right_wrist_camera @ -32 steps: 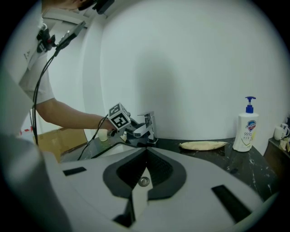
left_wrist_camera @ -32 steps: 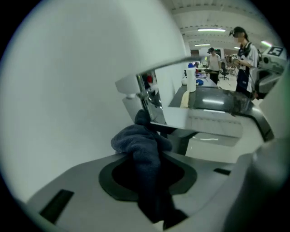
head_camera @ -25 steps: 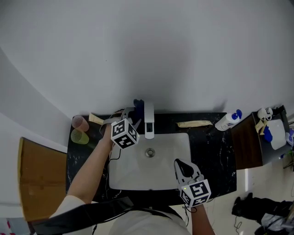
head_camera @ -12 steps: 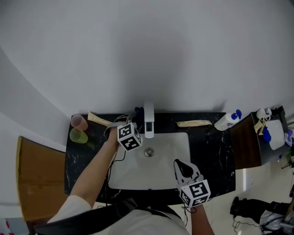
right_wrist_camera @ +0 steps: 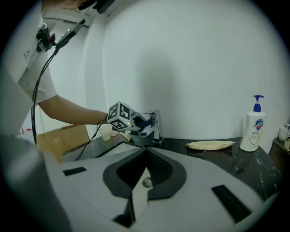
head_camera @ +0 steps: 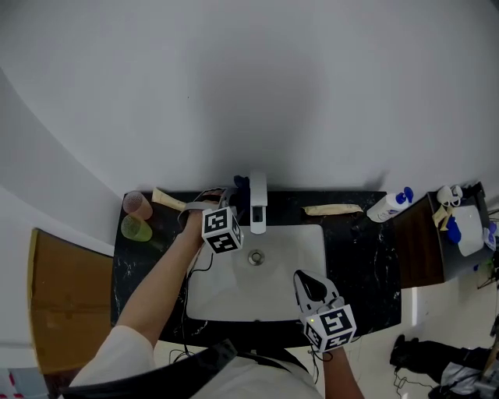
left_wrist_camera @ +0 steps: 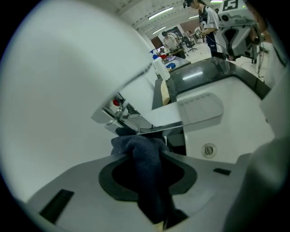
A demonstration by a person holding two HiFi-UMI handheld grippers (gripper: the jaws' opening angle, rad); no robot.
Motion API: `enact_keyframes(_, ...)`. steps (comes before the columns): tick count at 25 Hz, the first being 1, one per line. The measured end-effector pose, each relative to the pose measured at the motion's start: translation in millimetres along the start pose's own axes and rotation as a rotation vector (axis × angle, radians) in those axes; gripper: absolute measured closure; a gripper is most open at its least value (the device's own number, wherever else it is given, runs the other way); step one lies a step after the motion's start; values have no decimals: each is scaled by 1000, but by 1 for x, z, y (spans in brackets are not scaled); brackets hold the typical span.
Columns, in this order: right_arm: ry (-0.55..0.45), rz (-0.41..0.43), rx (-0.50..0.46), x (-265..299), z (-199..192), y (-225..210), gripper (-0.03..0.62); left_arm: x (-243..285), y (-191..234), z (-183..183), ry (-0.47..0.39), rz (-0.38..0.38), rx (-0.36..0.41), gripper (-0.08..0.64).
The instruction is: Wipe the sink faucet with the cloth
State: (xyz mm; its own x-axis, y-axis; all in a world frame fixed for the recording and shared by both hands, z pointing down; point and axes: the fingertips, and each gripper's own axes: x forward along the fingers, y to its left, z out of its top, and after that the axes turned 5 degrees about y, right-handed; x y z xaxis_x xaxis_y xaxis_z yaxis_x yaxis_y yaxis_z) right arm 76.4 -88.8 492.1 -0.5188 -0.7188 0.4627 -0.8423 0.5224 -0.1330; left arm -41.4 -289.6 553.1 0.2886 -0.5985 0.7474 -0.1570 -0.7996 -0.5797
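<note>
The head view is dim and flat, with no hard shadows. A broad, faint shadow lies on the wall (head_camera: 249, 93) behind the faucet (head_camera: 256, 204), and the black counter (head_camera: 355, 234) barely shines. Both gripper views bow strongly and have black corners. In the left gripper view the ceiling strip lights (left_wrist_camera: 161, 12) glare and the close-up cloth (left_wrist_camera: 147, 174) looks soft.

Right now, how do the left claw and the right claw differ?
The left claw is shut on the dark cloth; the right claw is shut with nothing in it. The left claw is up at the faucet, at the back of the sink; the right claw hangs over the sink's front edge. Both point toward the faucet.
</note>
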Motion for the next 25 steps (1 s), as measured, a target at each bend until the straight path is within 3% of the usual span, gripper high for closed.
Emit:
enact_keyframes(8,3,-10,1,-4,-2,4,591,23,-27,-13,67,-83,91,443)
enact_keyframes(15,-3,-10,1,-4,-2,6,591,-43,36,20,-62,99,86,443)
enact_keyframes(17,-2,-6,0,-2,-2,9,591,-52,43,26,-68,113,114,443)
enact_keyframes(20,-4,0,-6,-1,0,15,591,-35,29,19,-34,81,149,443)
enact_keyframes(25,11,-19,-2,-9,-7,12,591,7,-4,-8,45,-25,114,443)
